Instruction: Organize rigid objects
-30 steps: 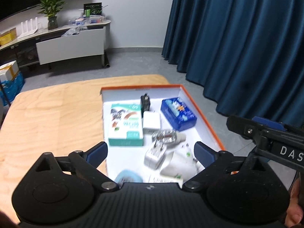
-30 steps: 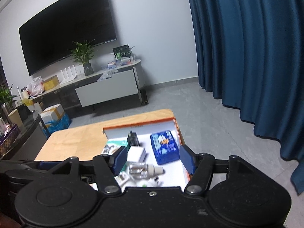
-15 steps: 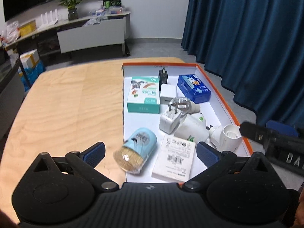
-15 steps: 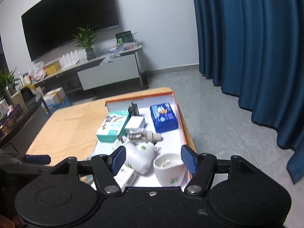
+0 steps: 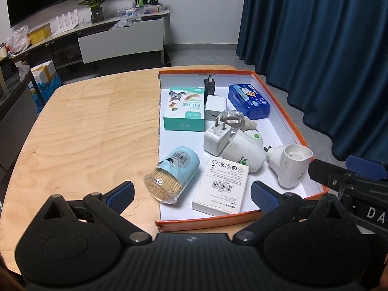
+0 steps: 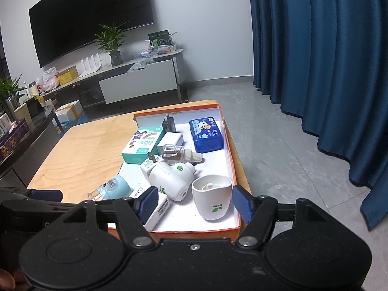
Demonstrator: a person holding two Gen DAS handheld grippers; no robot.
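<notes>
Fingers on both grippers are standing spread wide with nothing between them: the left gripper is hovering over the near edge of the orange-rimmed tray, and the right gripper is hanging over its near right corner.

Over the last second both cameras have been pulling back and tilting down, so the near half of the tray is now coming into sight. Judging by that, the person is surveying the whole load; whether sorting is starting or ending cannot be told.

All the task's things are lying inside the tray on the wooden table: a teal plaster box printed "50", a blue tin, a clear vial, a white plug adapter, a white diffuser, and a white cup-shaped unit reading "SUPERB". A toothpick jar is overhanging the left rim. A barcoded white box has print too small to read.
</notes>
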